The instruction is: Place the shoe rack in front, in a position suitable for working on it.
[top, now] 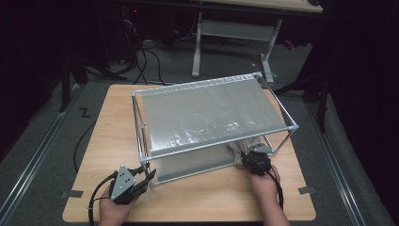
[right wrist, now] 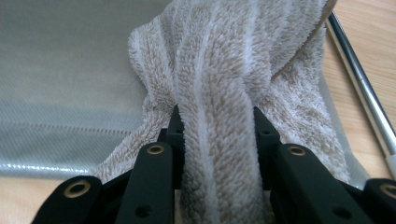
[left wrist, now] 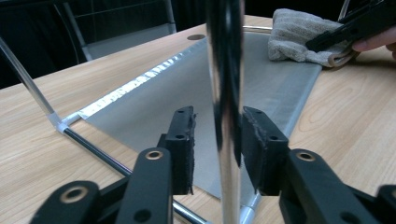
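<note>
My right gripper (right wrist: 215,122) clamps a fold of the fluffy beige ribbed towel (right wrist: 224,70), bunched on the grey woven lower shelf (top: 188,165) at five o'clock of the chrome tube rack (top: 214,82), its ribs running away from me. My left gripper (left wrist: 217,140), half-closed, straddles the upright shiny corner post (left wrist: 225,70) at seven o'clock; whether its pads touch, I cannot tell

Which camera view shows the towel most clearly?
The right gripper view: the towel is close, pinched between that gripper's fingers. The left gripper view shows it far off, on the lower shelf. In the high view it is mostly hidden.
</note>
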The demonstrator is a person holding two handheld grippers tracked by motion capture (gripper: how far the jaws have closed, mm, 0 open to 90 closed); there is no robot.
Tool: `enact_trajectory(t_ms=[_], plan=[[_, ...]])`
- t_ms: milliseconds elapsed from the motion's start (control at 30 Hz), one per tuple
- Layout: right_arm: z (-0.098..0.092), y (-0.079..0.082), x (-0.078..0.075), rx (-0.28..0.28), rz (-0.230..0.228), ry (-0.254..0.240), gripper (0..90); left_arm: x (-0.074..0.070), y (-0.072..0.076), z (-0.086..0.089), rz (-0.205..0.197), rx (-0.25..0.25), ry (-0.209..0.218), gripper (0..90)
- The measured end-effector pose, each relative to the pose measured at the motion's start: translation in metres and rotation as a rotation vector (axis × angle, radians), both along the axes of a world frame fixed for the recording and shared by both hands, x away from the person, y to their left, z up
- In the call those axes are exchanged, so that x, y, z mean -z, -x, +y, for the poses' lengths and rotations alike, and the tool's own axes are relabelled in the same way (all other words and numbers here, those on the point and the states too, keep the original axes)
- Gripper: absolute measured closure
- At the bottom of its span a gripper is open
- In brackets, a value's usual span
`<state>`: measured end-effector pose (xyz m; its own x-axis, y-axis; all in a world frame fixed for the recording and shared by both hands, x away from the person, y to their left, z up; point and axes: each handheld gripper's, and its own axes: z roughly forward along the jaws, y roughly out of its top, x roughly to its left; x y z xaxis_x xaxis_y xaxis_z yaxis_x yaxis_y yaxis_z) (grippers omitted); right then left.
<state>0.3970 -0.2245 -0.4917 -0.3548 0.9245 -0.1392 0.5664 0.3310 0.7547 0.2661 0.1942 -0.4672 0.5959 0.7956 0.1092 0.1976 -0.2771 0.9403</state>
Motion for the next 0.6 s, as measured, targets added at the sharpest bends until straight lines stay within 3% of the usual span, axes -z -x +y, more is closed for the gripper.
enact_trajectory(t_ms=[167, 300, 600], plan=[[-0.011, 0.016, 0.001, 0.006, -0.011, -0.002, 68.5, 0.001, 0.005, -0.009, 0.009, 0.048, -0.018, 77.4], [-0.024, 0.029, 0.002, 0.019, -0.017, -0.010, 68.5, 0.000, 0.009, -0.016, 0.027, 0.091, -0.002, 78.5], [-0.053, 0.061, 0.002, 0.058, -0.028, 0.008, 68.3, 0.002, 0.024, -0.039, 0.013, 0.158, -0.001, 78.4]])
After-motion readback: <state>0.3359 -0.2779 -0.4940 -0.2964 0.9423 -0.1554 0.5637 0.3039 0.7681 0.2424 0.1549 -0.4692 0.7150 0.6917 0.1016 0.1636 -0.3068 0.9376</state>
